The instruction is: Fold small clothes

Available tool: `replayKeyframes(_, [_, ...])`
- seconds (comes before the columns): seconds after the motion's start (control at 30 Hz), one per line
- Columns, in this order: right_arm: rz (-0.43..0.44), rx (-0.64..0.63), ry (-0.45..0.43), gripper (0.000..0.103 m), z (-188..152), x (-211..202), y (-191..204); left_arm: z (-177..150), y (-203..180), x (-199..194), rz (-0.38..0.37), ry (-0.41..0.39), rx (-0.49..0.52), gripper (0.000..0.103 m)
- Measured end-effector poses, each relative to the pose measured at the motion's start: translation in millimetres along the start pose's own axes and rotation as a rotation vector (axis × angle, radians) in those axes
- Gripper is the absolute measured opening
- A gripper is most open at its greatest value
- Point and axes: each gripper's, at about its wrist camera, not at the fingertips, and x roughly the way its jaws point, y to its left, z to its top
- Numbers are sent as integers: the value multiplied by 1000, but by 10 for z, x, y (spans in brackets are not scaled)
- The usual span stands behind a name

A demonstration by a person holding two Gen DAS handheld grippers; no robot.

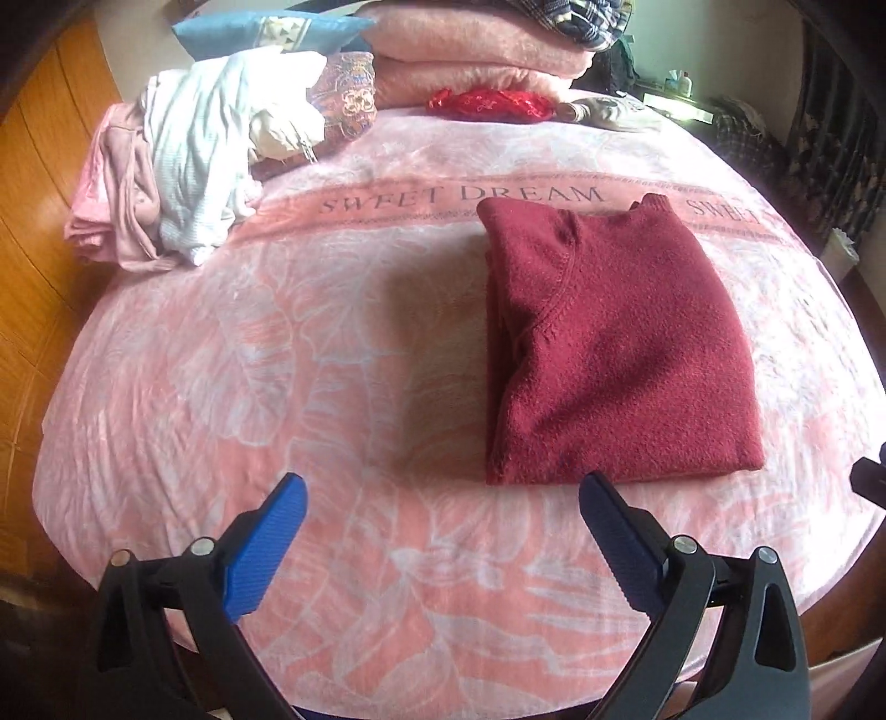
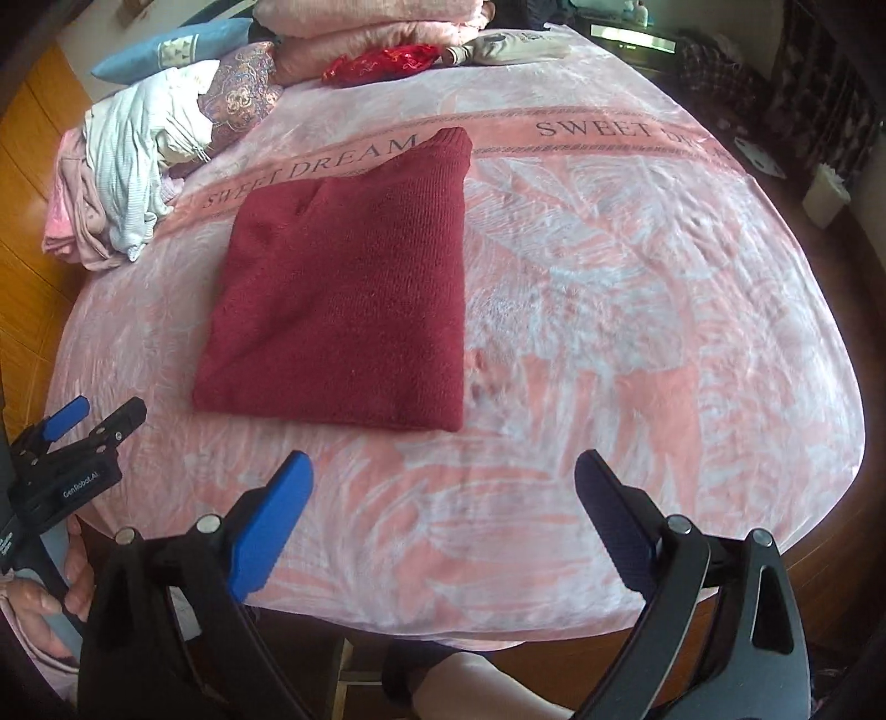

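a bed (image 1: 387, 581) under a pink blanket (image 2: 637, 310) patterned with pale leaves, a darker band across it printed "sweet dream". stacked at the far end, folded pink blankets (image 1: 470, 50), with a blue pillow (image 1: 266, 30) to their left and a small red cloth (image 1: 490, 103) lying in front. heaped at the far left corner, a pile of unfolded clothes (image 1: 183, 166) in white and dusty pink, well apart from the folded piece. lying flat near the middle of the bed, a dark red sweater (image 1: 614, 354), folded into a neat rectangle, ribbed collar pointing toward the band of lettering, its near edge just beyond both sets of fingers. hanging above the near edge of the bed, the left gripper (image 1: 440, 507), spread wide and released, nothing between its blue pads, sweater up and to its right. the right gripper (image 2: 443, 487) likewise spread wide and empty, sweater up and to its left, untouched. at the lower left of the right wrist view, a hand (image 2: 52, 592) around the left gripper's handle.
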Motion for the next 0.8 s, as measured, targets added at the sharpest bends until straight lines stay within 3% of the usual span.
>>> replayKeyframes(0.27, [-53,-10,-30,95,-306,31,229,-243,8,-154,-52,-13,-37,99])
replayKeyframes(0.47, [-98,-25,-72,95,-277,-4,289,-297,94,-262,-51,-58,-28,99])
replayKeyframes(0.8, [-74,-33,-65,95,-246,19,399,-291,176,-318,-61,-72,-37,99])
